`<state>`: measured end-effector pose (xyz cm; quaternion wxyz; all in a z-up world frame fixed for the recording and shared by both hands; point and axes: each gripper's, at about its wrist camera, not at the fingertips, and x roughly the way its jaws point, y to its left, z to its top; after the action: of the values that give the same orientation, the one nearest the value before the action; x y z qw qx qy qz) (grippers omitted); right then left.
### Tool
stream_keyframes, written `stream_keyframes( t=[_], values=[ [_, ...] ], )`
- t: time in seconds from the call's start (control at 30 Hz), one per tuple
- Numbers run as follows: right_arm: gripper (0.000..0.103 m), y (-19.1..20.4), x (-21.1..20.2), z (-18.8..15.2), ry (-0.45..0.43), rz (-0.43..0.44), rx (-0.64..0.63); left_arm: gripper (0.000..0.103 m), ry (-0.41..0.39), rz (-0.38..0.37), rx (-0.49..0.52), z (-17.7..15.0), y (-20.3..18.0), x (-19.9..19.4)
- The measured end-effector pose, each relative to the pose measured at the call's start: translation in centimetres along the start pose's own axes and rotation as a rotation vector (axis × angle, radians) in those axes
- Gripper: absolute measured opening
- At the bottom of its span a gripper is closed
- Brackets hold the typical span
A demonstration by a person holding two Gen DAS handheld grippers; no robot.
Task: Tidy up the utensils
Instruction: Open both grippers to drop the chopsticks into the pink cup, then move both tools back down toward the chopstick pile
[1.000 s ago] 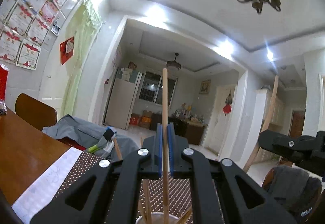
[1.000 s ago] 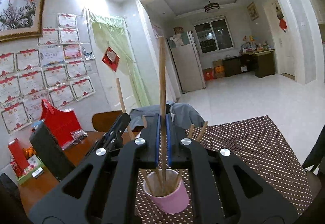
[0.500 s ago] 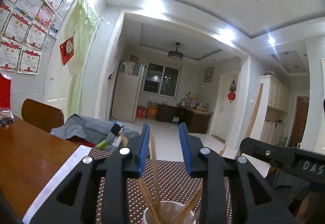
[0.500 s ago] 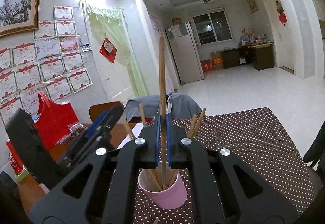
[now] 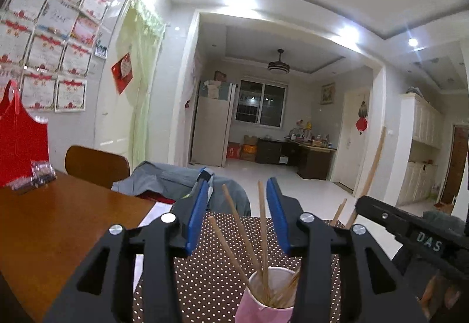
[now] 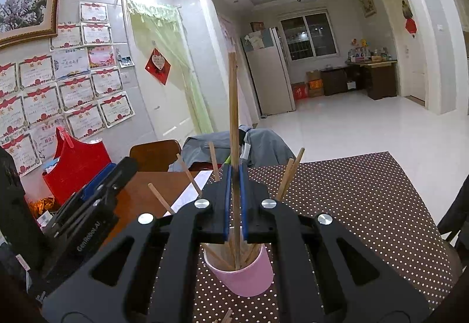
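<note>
Chopsticks (image 6: 234,123) in right hand-held gripper (image 6: 234,191) grip, left (image 5: 234,216) agape — dotted tablecloth (image 6: 366,200), tiled room.

A home dining room: fridge (image 6: 271,71), wall certificates (image 6: 73,88), wooden table (image 5: 58,223).

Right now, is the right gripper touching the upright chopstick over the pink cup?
Touching. The right wrist view shows the right gripper with its blue jaws closed against both sides of the chopstick, whose lower end reaches into the pink cup.
</note>
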<state>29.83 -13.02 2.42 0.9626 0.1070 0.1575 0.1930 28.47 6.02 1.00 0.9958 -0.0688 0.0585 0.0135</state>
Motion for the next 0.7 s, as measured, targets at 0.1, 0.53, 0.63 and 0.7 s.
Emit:
stream_keyframes(
  t=[0.1, 0.53, 0.63, 0.7],
  values=[
    [0.006, 0.1, 0.1, 0.0, 0.004, -0.007, -0.001, 0.042, 0.017, 0.019, 0.001, -0.1, 0.3, 0.4],
    [0.007, 0.7, 0.1, 0.1, 0.008, -0.018, -0.012, 0.042, 0.05, 0.017, -0.027, 0.3, 1.5, 0.7],
    [0.009, 0.7, 0.1, 0.0, 0.009, -0.025, -0.01, 0.046, 0.052, 0.016, -0.028, 0.4, 1.5, 0.6],
    [0.015, 0.6, 0.0, 0.1, 0.008, -0.029, -0.009, 0.046, 0.053, 0.014, -0.028, 0.4, 1.5, 0.6]
  ],
)
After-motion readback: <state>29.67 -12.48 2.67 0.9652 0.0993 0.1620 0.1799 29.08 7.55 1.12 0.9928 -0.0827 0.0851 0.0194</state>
